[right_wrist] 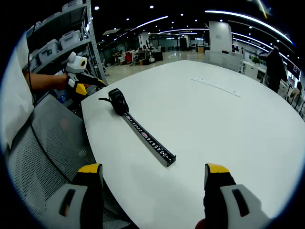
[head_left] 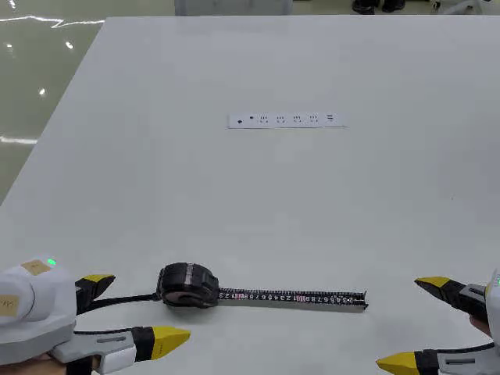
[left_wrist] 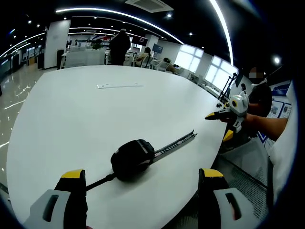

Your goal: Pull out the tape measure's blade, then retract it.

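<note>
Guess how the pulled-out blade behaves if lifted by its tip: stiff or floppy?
The blade lies straight and flat on the table, so it probably stays fairly stiff over this short length, though, being thin, it may buckle if twisted. The chunky case likely outweighs it, so it should anchor rather than slide.

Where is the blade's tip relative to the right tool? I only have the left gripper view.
Observer: The right tool is open. The blade tip lies on the table ahead of it, in line with the gap and touching neither jaw.
Operator: Numbers facing up?
Observer: Yes, the head view shows the blade lying with its printed numbers up.
Operator: What's that white strip farther off?
Observer: A power strip; its sockets are clear from above.
</note>
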